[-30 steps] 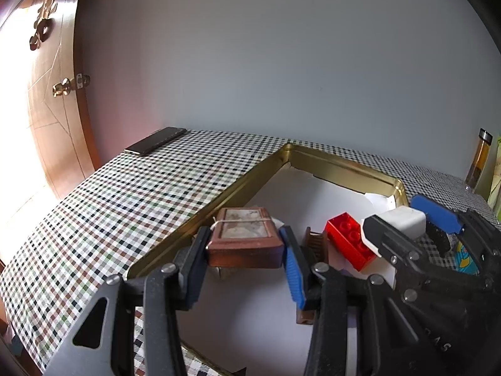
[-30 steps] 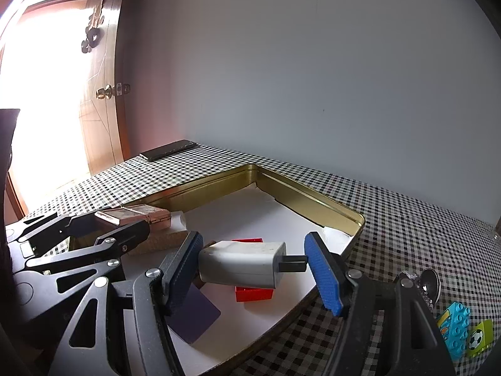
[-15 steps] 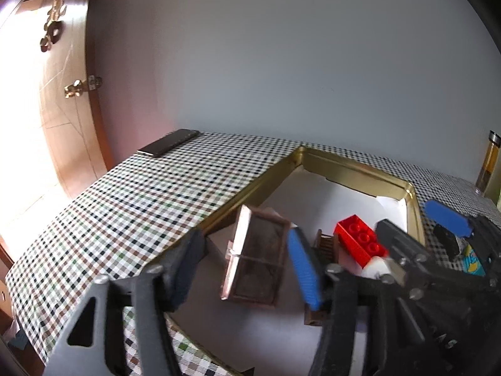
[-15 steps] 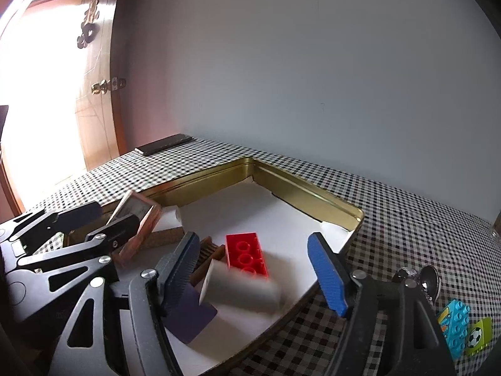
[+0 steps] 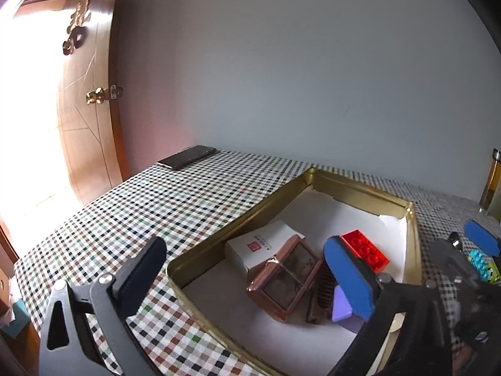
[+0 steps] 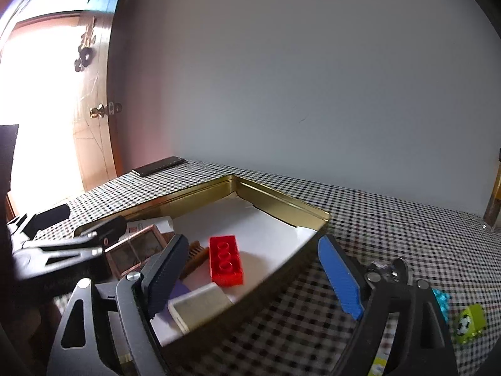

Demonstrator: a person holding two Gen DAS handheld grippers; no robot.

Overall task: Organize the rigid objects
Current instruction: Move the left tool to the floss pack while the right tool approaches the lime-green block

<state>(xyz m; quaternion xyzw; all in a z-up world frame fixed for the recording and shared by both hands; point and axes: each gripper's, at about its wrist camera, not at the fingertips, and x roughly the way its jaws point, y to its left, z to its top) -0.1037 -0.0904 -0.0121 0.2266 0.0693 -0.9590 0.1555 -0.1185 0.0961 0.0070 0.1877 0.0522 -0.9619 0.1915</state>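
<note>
Inside the shallow gold metal tray [image 5: 360, 185] on the checked tabletop [image 5: 175, 213]: one copper-framed glass box [image 5: 286, 282], now tilted against a flat white carton [image 5: 260, 246]; one white rectangular charger block [image 6: 200, 308], newly dropped beside the red studded brick [image 6: 226, 260]. Left hand-held gripper [image 5: 247, 279]: released, jaws wide, empty, having let the box go. Right hand-held gripper [image 6: 250, 274]: likewise released and empty. Two items judged stowed. Outstanding: cyan and green toy bricks [image 6: 468, 321] on the cloth outside the tray.
</note>
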